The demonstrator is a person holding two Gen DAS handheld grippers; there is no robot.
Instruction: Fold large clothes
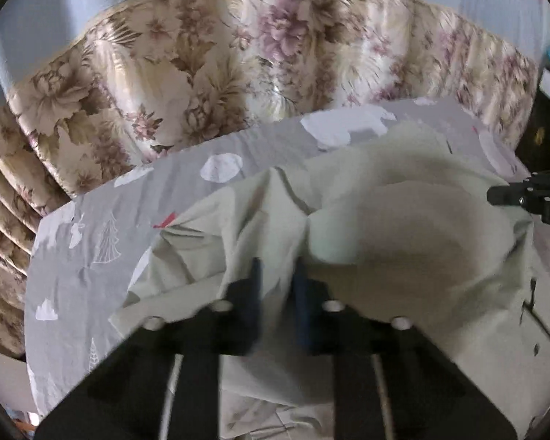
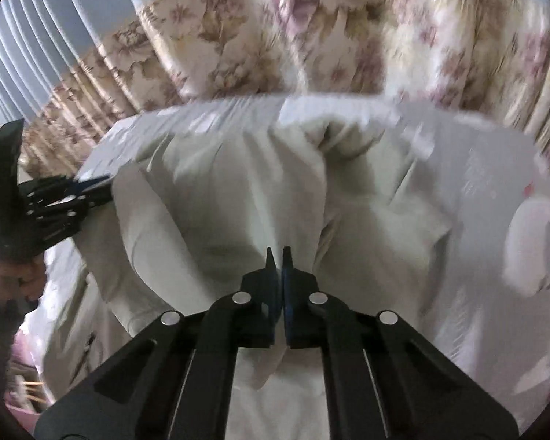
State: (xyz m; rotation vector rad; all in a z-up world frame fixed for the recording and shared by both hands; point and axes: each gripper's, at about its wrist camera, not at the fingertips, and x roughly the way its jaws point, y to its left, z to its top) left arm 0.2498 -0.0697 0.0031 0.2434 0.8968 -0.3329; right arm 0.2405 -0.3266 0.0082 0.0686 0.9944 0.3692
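Pale green garment (image 1: 403,220) bunched on grey sheet (image 1: 91,227), pinched by left tongs (image 1: 277,267) and right tongs (image 2: 278,256) (both clamped on fabric).

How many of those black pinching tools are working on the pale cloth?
2. The left gripper pinches a bunched fold of the pale cloth on its left side. The right gripper pinches it on the right. Each shows at the edge of the other's view.

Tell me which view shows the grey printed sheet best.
The left wrist view: the grey printed sheet shows sharply there, with white trees and clouds beside the pale garment. The right wrist view shows only a blurred, washed-out strip of it.
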